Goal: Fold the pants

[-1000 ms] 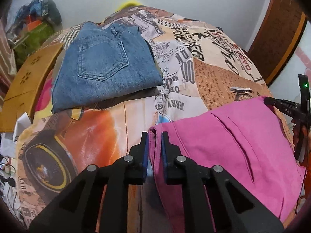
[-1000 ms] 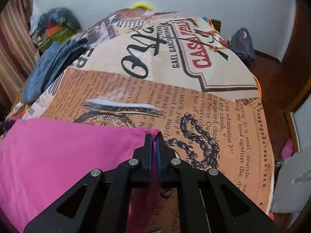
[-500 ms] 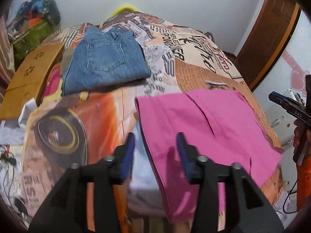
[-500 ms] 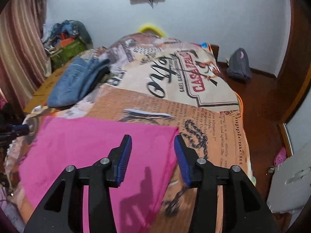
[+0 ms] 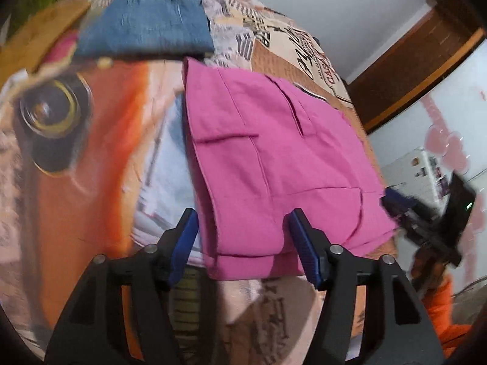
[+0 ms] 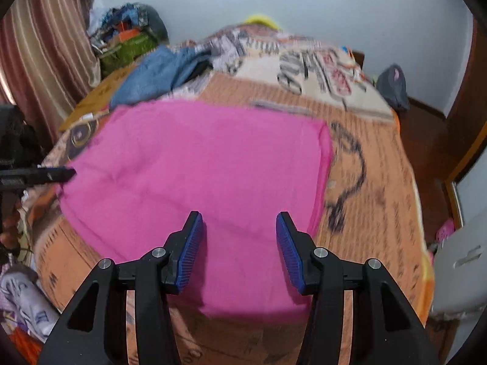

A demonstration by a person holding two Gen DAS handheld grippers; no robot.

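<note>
Your bright pink cotton pants (image 5: pixel 274 164) lie folded into a flat rectangle on the newspaper-print orange bedspread (image 6: pixel 374 188), just in front of the folded blue denim jeans (image 5: pixel 146 30), so the fold looks nearly or fully done. Your left gripper (image 5: pixel 243 240) and right gripper (image 6: pixel 239 243) both hover spread wide, grasping nothing. On the bedspread, only a blurred "CLAS…" fragment can be read.

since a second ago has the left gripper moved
Yes. The left gripper let go of the pink pants and pulled back from the jeans, jaws now open.
</note>
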